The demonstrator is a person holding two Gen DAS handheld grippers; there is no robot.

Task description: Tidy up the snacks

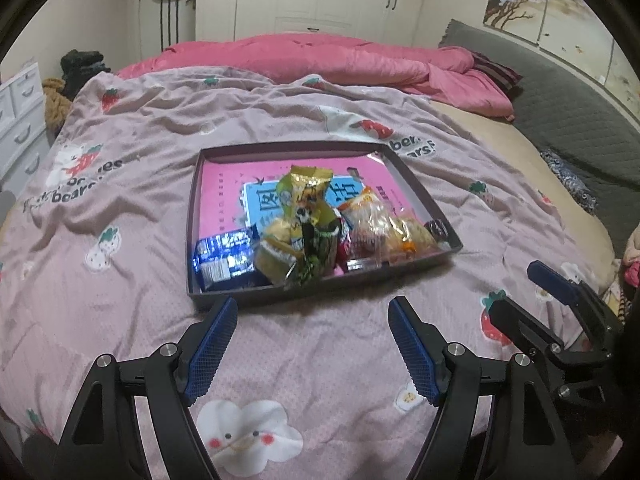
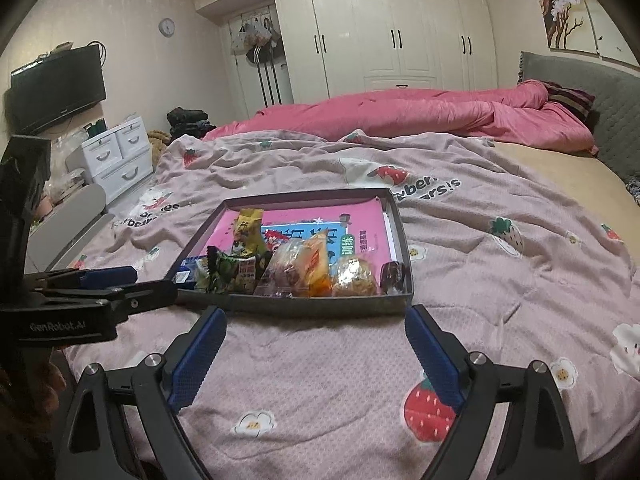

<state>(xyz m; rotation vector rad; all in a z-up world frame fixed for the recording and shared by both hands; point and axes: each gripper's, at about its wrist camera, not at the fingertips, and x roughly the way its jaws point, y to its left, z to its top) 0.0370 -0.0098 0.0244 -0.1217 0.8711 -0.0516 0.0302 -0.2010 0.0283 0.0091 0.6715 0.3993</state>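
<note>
Crinkly snack packets [image 1: 304, 236], shallow rectangular tray [image 1: 193, 216], rumpled blanket [image 1: 132, 168]

A shallow dark tray [image 1: 420, 196] lies flat on the bed. The snack packets [image 1: 304, 236] are bunched along its near edge: blue at the left, yellow-green upright mid-row, clear orange at the right.

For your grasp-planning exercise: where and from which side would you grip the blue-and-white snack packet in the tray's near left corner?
Grip the blue-and-white snack packet across its flat middle, coming from above. It lies flat against the tray wall, with a yellow packet crowding its right edge, so the sides look blocked.
</note>
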